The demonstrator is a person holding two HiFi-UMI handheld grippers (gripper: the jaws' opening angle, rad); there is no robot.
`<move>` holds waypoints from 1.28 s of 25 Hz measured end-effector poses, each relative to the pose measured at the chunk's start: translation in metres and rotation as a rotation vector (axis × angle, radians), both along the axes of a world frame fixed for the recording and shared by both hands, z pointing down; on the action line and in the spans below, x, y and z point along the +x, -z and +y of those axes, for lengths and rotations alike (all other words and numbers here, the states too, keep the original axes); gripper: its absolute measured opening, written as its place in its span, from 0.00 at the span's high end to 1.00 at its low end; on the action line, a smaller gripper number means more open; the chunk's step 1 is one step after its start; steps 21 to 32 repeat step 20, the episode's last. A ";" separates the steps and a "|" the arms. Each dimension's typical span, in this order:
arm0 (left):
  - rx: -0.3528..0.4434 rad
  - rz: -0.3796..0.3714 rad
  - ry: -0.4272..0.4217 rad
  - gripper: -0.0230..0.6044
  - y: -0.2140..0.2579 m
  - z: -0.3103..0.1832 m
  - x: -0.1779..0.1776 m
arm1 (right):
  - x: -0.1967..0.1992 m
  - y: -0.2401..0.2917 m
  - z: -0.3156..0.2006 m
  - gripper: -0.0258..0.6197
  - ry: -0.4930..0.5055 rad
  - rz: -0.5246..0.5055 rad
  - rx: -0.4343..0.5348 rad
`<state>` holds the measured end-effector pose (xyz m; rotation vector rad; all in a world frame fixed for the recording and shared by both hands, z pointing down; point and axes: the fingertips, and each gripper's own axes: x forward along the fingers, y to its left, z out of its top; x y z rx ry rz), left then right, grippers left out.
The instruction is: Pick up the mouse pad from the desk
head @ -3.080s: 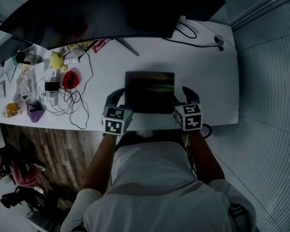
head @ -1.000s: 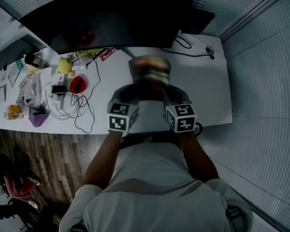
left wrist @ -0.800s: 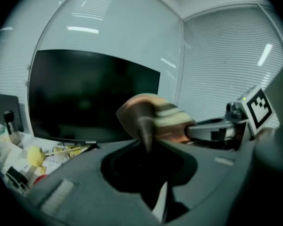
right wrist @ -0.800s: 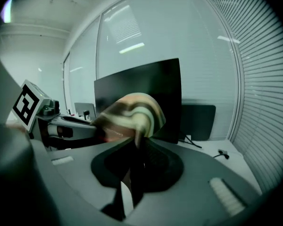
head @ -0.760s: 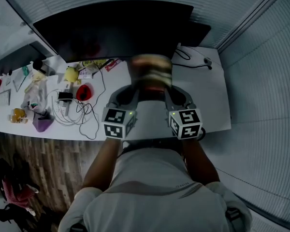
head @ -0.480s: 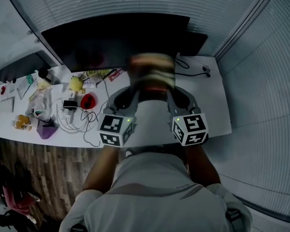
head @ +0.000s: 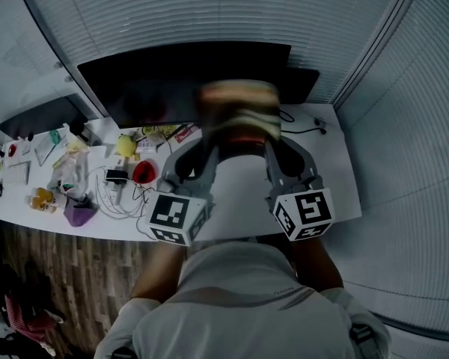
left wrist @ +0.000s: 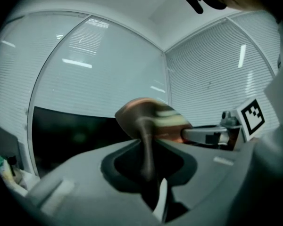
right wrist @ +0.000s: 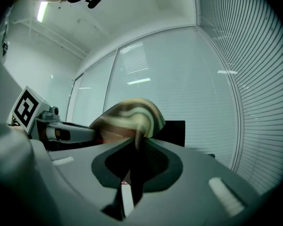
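Now the mouse pad point(head: 238, 112) is lifted higher.

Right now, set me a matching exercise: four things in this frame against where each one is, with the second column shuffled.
1 mouse pad
2 monitor
3 red object
4 purple object

A at the back of the desk, screen dark
B near the desk's front edge
C above the desk, pinched by the left hand-held gripper and right hand-held gripper
D just left of the left hand-held gripper

Pairs: 1-C, 2-A, 3-D, 4-B
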<state>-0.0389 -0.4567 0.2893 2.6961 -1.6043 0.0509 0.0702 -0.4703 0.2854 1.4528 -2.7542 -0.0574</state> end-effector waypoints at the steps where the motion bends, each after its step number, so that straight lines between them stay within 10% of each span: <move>1: 0.003 0.002 0.002 0.84 0.002 0.001 0.000 | 0.000 0.003 0.001 0.90 0.002 0.001 0.006; 32: -0.009 0.017 0.022 0.84 -0.003 0.004 -0.006 | -0.008 -0.001 0.000 0.90 0.038 -0.008 0.003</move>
